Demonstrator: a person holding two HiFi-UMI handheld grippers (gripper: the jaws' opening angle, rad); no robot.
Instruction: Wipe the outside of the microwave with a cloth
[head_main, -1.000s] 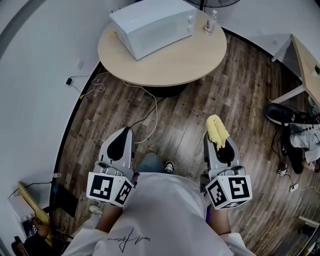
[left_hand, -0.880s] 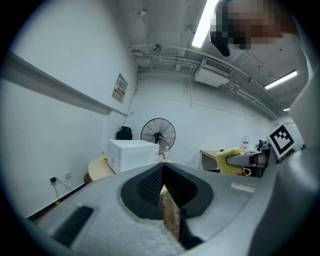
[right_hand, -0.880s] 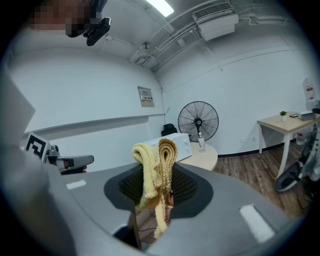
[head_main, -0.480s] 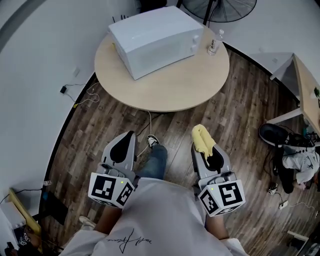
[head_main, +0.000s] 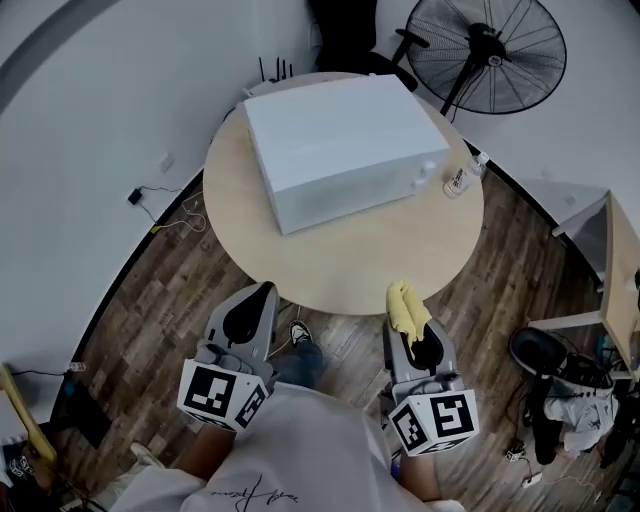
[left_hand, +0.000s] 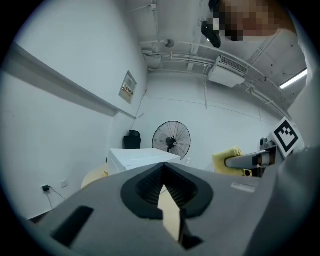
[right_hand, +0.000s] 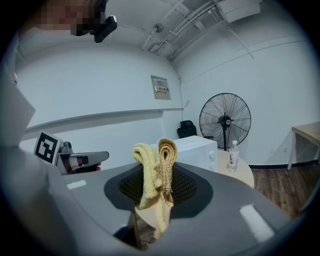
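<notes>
Your right gripper (head_main: 410, 325) pinches a folded, fuzzy yellow cloth (head_main: 405, 303) over the round table's (head_main: 400, 250) near edge. Your left gripper (head_main: 262, 292) is pressed together, empty. The boxy white microwave (head_main: 340, 145) sits farther back.

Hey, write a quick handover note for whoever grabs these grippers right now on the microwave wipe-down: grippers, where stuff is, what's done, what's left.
Left gripper: jaws together, nothing in them, at the near edge of the round table.
Right gripper: shut on the yellow cloth, which stands folded out of the jaws.
Microwave: white, on the far half of the table, with a water bottle to its right.
Done: cloth is gripped and brought to the table.
Left: all the wiping. The cloth is apart from the microwave, not yet touching it.
</notes>
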